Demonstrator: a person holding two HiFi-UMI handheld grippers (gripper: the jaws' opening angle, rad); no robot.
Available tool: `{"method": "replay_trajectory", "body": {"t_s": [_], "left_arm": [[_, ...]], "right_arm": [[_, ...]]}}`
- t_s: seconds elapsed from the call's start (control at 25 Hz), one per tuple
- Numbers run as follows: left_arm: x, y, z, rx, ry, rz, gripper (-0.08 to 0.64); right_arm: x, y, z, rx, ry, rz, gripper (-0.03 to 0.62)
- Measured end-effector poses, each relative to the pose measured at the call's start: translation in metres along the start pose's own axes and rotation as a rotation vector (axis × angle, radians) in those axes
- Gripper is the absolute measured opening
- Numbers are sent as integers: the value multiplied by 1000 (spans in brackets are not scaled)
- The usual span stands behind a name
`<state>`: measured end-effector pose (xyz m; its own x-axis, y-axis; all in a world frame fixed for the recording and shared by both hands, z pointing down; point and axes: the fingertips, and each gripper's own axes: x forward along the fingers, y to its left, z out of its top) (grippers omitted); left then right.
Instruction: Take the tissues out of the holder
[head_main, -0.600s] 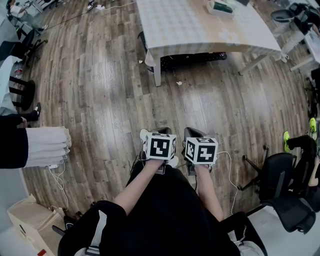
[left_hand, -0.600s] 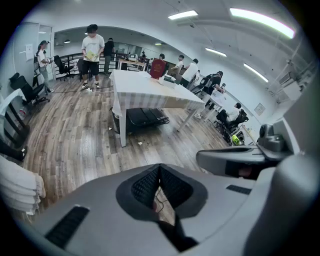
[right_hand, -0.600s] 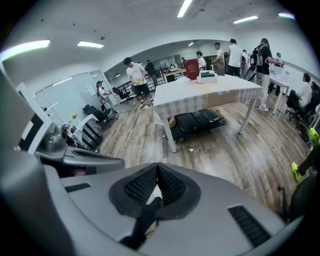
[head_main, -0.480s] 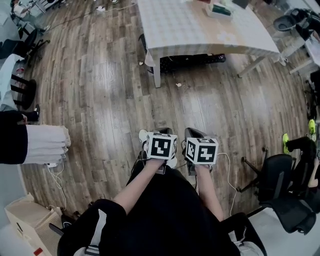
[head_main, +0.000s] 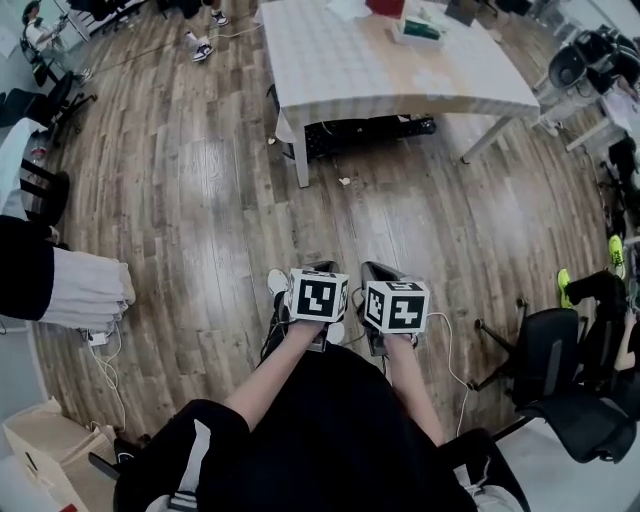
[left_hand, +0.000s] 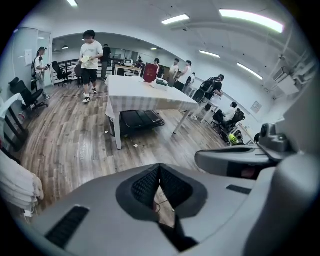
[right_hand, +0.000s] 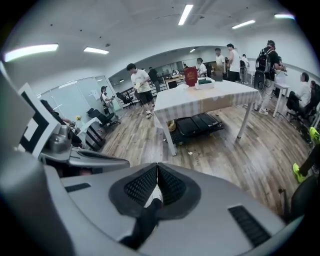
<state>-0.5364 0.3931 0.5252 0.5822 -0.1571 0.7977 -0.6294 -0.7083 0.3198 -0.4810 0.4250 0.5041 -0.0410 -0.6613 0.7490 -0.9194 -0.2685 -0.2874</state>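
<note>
Tissue holder (head_main: 418, 31) flat on distant table (head_main: 400, 78)

Light: bright and even, from ceiling strip lamps (left_hand: 175, 19) above me.
Glare: pale sheen on the floor (head_main: 215, 155) left of the tabletop (head_main: 340, 60).
Shadows: soft, darkest under the tabletop.
Distortion: fisheye bending; gripper views' corners go black.

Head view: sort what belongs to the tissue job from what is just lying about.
For the job:
- table
- green-topped box on it, likely the tissue holder
- left gripper and right gripper, both shut and empty

Lying about:
- red item on the table
- black case under the table
- office chair
- paper scrap
</note>
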Motion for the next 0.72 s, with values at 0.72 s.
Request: {"method": "replay_trajectory", "body": {"t_s": [0.72], "left_arm": [[15,1,29,10,18,40,9]], "right_arm": [[6,-13,29,-16,-66,97,15]]}}
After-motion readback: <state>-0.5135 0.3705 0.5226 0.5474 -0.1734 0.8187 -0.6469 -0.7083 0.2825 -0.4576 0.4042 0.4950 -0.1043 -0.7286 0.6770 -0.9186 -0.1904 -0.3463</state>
